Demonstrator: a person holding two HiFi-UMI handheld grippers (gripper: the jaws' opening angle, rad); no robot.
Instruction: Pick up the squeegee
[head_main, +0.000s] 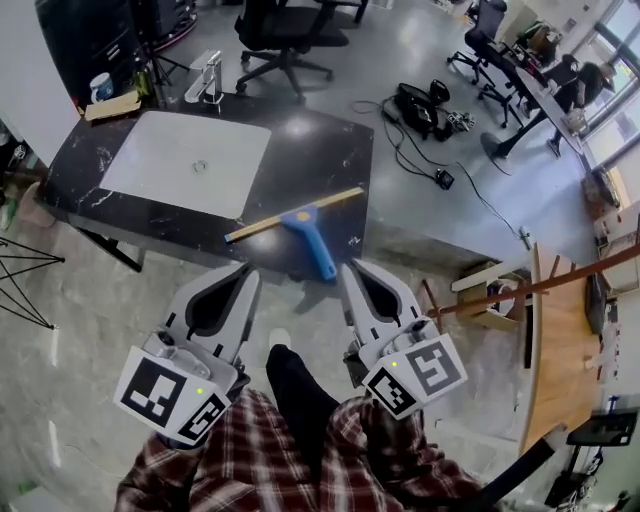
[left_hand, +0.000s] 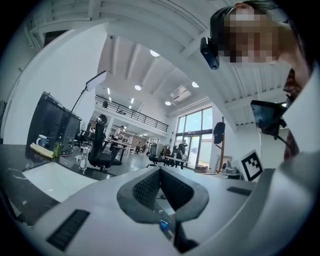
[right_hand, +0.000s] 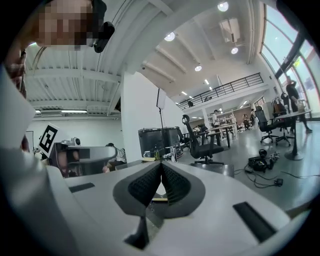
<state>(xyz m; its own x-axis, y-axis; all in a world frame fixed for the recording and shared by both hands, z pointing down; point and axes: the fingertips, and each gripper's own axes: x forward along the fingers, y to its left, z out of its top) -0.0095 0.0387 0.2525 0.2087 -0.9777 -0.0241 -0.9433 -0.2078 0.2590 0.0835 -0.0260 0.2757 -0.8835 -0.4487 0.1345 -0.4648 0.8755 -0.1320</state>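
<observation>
The squeegee (head_main: 300, 222) lies on the near edge of a black marble table (head_main: 320, 150). Its long tan blade runs slantwise and its blue handle (head_main: 316, 250) points toward me, over the table's edge. My left gripper (head_main: 247, 270) hovers just short of the table, left of the handle, jaws shut and empty. My right gripper (head_main: 348, 268) hangs right of the handle, also shut and empty. In the left gripper view the left gripper (left_hand: 160, 170) has its pads together, as does the right gripper (right_hand: 161, 176) in the right gripper view.
A white mat (head_main: 190, 160) with a small metal piece covers the table's left half. A metal stand (head_main: 208, 78) and a mug (head_main: 101, 87) are at its far side. An office chair (head_main: 285, 35), floor cables (head_main: 425, 110) and a wooden table (head_main: 560, 340) surround it.
</observation>
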